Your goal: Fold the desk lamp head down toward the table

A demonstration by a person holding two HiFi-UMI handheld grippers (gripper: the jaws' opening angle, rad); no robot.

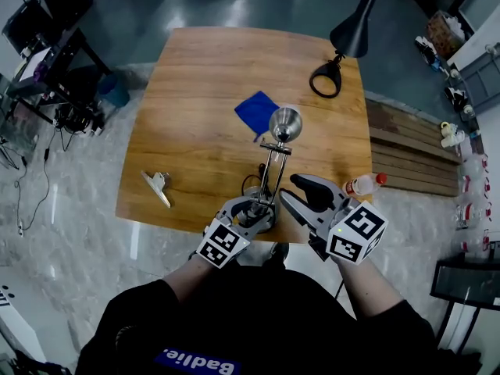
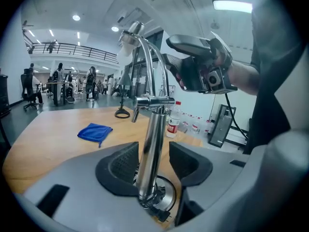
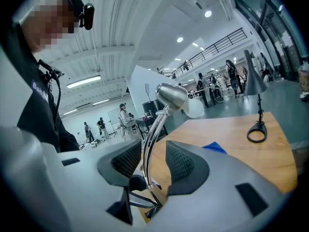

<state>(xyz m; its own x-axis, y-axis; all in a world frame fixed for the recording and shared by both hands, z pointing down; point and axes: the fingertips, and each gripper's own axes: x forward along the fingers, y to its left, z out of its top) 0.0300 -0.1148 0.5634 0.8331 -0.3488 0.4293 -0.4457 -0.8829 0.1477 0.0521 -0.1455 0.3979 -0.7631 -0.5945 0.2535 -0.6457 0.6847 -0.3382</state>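
Observation:
A chrome desk lamp stands at the near edge of the wooden table, its round head raised on a thin curved arm. My left gripper is open low at the lamp's base, with the upright chrome post between its pads and a gap on the right side. My right gripper is open just right of the lamp. In the right gripper view the curved arm passes between the jaws of my right gripper without being pressed, and the head sits above them.
A blue cloth lies behind the chrome lamp. A black desk lamp with a ring base stands at the far right corner. A small bottle lies at the right edge, a metal clip at the near left.

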